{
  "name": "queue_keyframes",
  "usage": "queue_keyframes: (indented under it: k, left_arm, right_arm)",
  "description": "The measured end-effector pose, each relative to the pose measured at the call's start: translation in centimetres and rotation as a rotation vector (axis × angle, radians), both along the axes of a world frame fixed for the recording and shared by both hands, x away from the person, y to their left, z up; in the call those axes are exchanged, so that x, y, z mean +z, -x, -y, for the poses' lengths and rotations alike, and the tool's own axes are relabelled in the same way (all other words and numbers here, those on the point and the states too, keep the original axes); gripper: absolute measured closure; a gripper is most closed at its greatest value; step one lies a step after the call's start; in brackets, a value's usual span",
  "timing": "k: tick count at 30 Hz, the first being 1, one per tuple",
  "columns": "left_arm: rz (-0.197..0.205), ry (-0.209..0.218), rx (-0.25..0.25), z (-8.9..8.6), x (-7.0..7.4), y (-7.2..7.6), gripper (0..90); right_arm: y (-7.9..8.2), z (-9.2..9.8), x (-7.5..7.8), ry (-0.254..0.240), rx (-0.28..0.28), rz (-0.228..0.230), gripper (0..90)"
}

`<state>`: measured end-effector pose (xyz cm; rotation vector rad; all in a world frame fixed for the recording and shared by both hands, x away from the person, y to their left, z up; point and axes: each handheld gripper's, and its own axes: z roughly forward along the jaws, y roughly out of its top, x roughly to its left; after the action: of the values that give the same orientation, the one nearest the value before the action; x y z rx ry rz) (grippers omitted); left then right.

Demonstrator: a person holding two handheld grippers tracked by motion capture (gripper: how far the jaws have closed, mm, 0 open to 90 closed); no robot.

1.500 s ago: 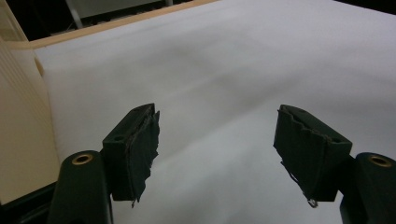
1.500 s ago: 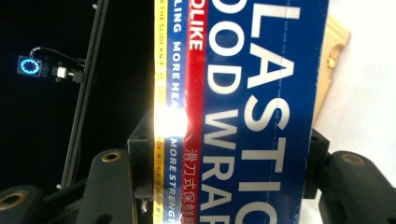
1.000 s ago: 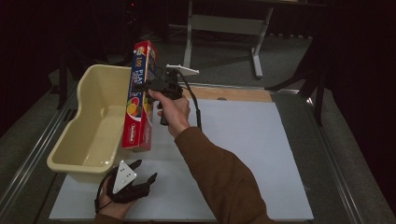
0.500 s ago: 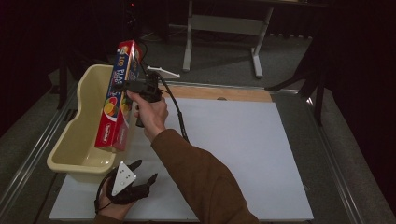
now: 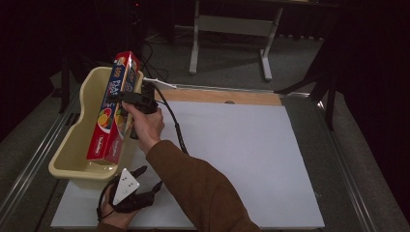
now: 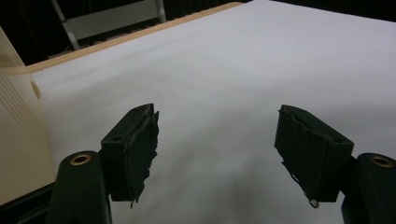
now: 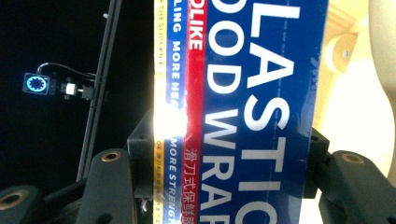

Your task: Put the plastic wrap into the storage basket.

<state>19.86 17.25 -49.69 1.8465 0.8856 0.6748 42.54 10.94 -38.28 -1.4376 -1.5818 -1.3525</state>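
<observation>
Plastic wrap box [image 5: 112,116] is hanging steeply tilted over the cream tub [image 5: 67,154], and I'm clamping it by its long sides in my right gripper [image 5: 126,99]. I'm judging this the placing step; lowering it inside before letting go comes next. My left gripper [image 6: 215,154] is idling wide open over the white mat [image 5: 232,154], holding nothing

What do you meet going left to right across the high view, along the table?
Beige plastic tub → plastic wrap box, held tilted over the tub → right tool shut on the box → white table mat → metal rail at the table's right edge.
</observation>
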Motion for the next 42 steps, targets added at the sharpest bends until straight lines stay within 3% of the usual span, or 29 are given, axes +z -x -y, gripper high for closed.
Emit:
queue_keyframes:
  k: [12, 15, 20, 30, 36, 42]
  left_arm:
    - [-0.003, 0.013, 0.011, -0.3, 0.0, 0.0, 29.7]
    - [-0.001, 0.018, 0.013, -0.3, 0.0, 0.0, 29.7]
    - [-0.003, 0.018, 0.014, -0.3, 0.0, 0.0, 29.6]
    - [-0.002, 0.022, 0.015, -0.4, 0.0, 0.0, 29.6]
    - [-0.002, 0.021, 0.015, -0.4, 0.1, 0.1, 29.6]
    - [-0.002, 0.025, 0.016, -0.5, 0.1, 0.0, 29.6]
  right_arm:
    - [1.1, -1.2, -1.7, 0.023, -0.020, -0.030, 41.4]
    - [1.2, -1.4, -2.4, 0.010, -0.033, -0.067, 41.2]
    - [1.0, -1.3, -2.8, 0.011, -0.040, -0.091, 41.1]
    - [0.7, -1.5, -3.0, 0.011, -0.046, -0.086, 41.1]
    - [0.8, -1.8, -3.3, 0.040, -0.053, -0.069, 41.0]
    - [0.7, -1.9, -3.5, 0.055, -0.043, -0.098, 40.3]
